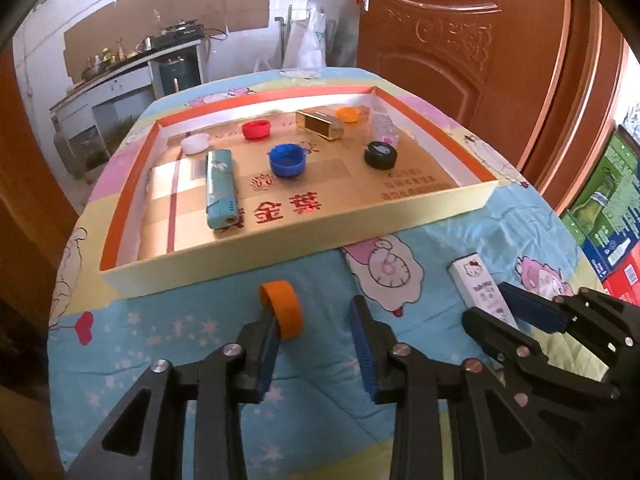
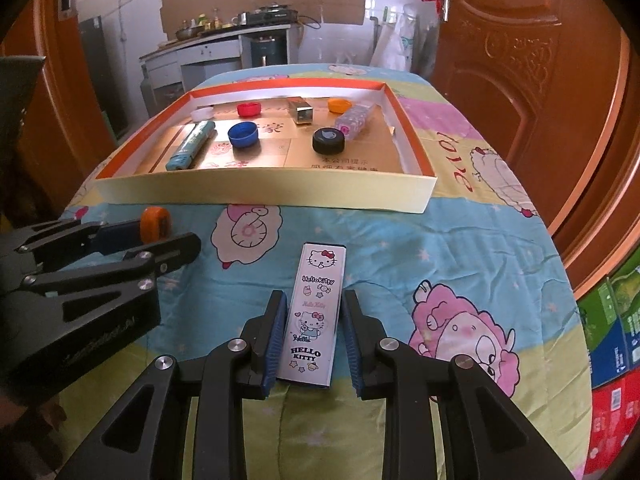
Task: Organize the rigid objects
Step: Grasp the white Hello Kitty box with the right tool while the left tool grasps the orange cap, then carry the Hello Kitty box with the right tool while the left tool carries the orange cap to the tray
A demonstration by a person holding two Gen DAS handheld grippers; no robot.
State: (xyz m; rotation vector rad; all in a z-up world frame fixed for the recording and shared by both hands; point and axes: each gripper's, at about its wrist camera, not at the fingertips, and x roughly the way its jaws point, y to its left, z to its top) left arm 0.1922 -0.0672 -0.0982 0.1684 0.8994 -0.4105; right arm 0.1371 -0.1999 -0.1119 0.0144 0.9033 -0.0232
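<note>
Ribbed blue pads of right gripper (image 2: 313, 340) clamp flat rectangular case (image 2: 316, 316); left gripper (image 1: 316, 344) unclenched, one pad touching round orange cap (image 1: 282, 310).

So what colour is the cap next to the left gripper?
Orange cap, clearest in the left wrist view.

It was a home, with a kitchen at the back. Beyond the table's cartoon-print cloth (image 2: 460, 240), a counter (image 2: 224, 40) against the far wall carried a gas stove (image 2: 272, 14), pans and bottles, with a gas cylinder (image 2: 146, 84) at its left end. Right of the counter stood a carved wooden door (image 2: 512, 48).
</note>
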